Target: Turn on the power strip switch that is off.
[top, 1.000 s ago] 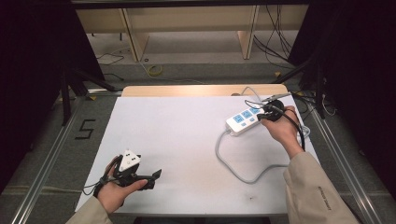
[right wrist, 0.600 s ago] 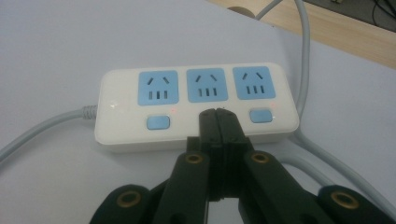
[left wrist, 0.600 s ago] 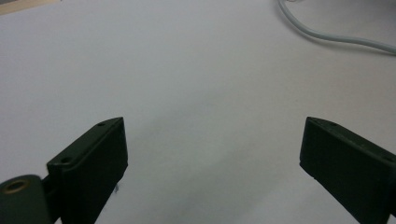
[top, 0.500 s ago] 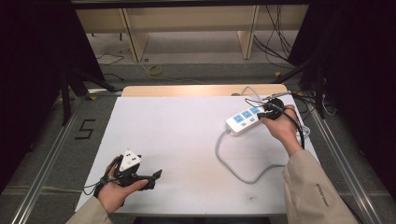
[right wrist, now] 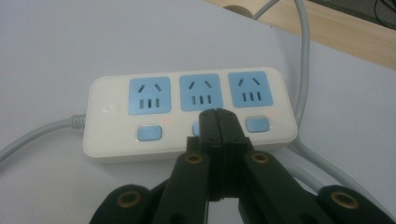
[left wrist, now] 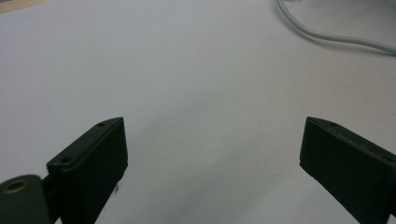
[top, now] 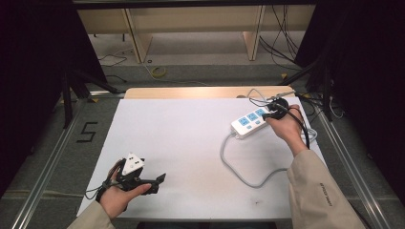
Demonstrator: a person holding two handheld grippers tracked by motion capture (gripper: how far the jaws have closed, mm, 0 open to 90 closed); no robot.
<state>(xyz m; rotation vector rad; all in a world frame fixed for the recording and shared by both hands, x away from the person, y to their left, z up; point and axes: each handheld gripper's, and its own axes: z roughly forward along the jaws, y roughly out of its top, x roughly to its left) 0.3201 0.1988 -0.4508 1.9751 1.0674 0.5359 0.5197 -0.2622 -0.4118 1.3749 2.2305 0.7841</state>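
A white power strip [top: 249, 123] with three blue sockets and three blue switches lies at the table's right side. In the right gripper view the power strip [right wrist: 187, 116] sits just ahead of my right gripper [right wrist: 217, 113], whose jaws are shut together with their tips over the middle switch. Small red lights glow beside the switches. My right gripper [top: 272, 110] is at the strip's far end in the high view. My left gripper [top: 160, 179] rests low near the table's front left, open, with bare white tabletop between its jaws [left wrist: 210, 154].
The strip's grey cord [top: 239, 167] loops across the right part of the white table [top: 181, 138] and shows as a grey cord [left wrist: 322, 32] at the top of the left gripper view. Black cables [top: 305, 129] trail by the right hand. A wooden strip [top: 191, 92] borders the far edge.
The right hand has shifted only slightly at the power strip. The left hand and its gripper have stayed put.
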